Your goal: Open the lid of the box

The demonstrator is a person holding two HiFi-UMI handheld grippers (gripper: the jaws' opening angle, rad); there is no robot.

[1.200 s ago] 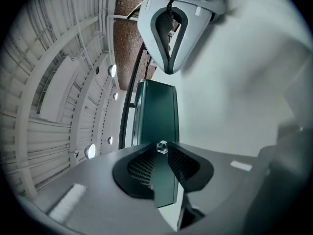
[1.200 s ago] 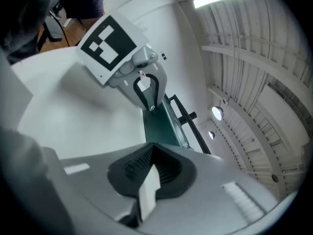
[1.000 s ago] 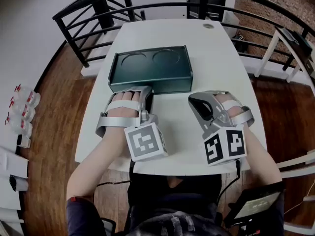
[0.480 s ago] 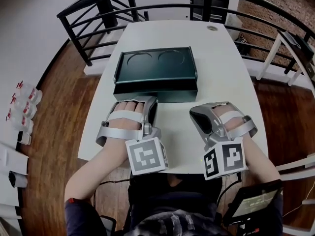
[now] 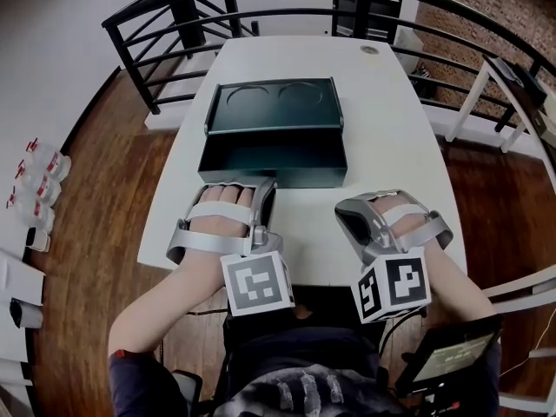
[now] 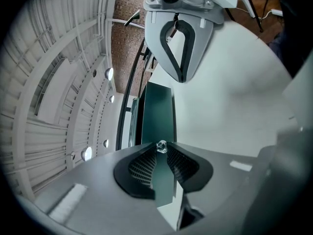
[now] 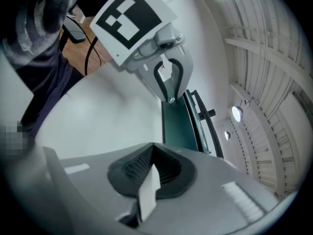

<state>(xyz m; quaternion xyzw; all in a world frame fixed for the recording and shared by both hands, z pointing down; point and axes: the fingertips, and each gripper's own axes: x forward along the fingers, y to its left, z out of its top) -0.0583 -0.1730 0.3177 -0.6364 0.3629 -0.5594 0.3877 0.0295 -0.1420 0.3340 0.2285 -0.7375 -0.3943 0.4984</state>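
Note:
A dark green box (image 5: pixel 271 159) sits mid-table with its lid (image 5: pixel 274 107) tilted up and back, so the dark inside shows. The lid top has two round recesses. My left gripper (image 5: pixel 266 189) lies on the table just short of the box's front wall, jaws shut and empty. Level with it and further right, my right gripper (image 5: pixel 344 210) is also shut and empty. In the left gripper view my own jaws (image 6: pixel 161 148) meet in front of the box (image 6: pixel 157 114). The right gripper view shows the box (image 7: pixel 178 126) edge-on beyond the left gripper (image 7: pixel 171 99).
The white table (image 5: pixel 387 137) is ringed at the back and sides by a black metal railing (image 5: pixel 148 55). A small round cap (image 5: pixel 369 49) is set in the table's far right. Wooden floor lies on both sides, with several small bottles (image 5: pixel 35 172) at far left.
The box lid has risen from closed to tilted back, exposing the inside. Both grippers have drawn back slightly toward the table's near edge.

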